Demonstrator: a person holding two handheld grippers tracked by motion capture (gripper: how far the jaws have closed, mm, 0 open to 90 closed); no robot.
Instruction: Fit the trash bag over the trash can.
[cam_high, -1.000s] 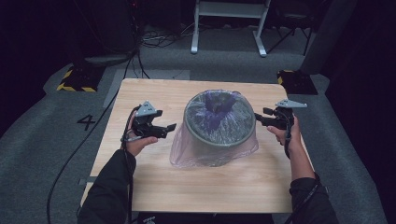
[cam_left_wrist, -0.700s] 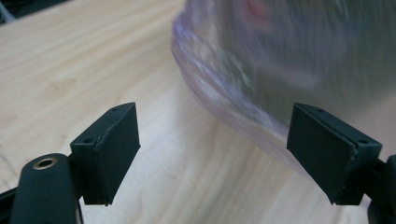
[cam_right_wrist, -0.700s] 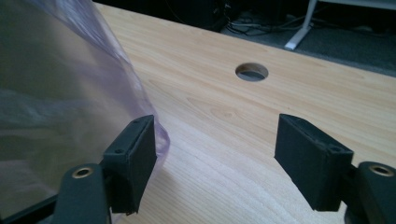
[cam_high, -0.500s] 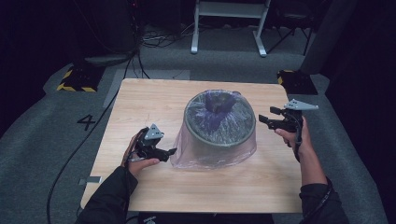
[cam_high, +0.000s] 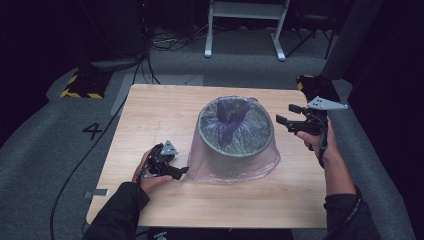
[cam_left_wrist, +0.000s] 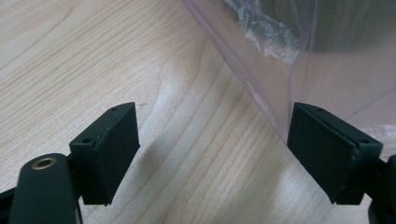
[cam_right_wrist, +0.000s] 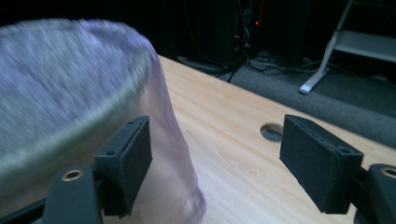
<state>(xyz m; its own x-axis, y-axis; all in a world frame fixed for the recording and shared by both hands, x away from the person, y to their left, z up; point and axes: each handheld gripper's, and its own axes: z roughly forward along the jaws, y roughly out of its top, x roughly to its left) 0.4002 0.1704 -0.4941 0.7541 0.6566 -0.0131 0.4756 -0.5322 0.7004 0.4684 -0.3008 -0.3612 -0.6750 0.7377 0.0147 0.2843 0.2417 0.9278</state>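
A round grey bin (cam_high: 237, 148) stands mid-table, lined with a thin purple plastic bag (cam_high: 260, 167) that hangs down outside it to the wood. My left gripper (cam_high: 183, 171) lies low on the table at the bag's lower left hem, open. In the left gripper view the bag's edge (cam_left_wrist: 261, 93) runs just ahead of the right jaw, nothing pinched at the left gripper (cam_left_wrist: 215, 149). My right gripper (cam_high: 285, 113) hovers beside the rim on the right; its jaws have just been opening and hold nothing. The bag-covered bin (cam_right_wrist: 70, 93) sits behind the right gripper (cam_right_wrist: 217, 158).
The wooden table (cam_high: 160, 110) has bare room on all sides of the bin, and a small round hole (cam_right_wrist: 273, 132) in its top. Beyond it lie grey carpet, cables, a yellow-black striped block (cam_high: 80, 87) and a metal stand's legs (cam_high: 245, 35).
The left gripper came down and toward the near side, from beside the bin's rim to the bag's hem on the table. The right gripper rose and drew slightly away from the rim.
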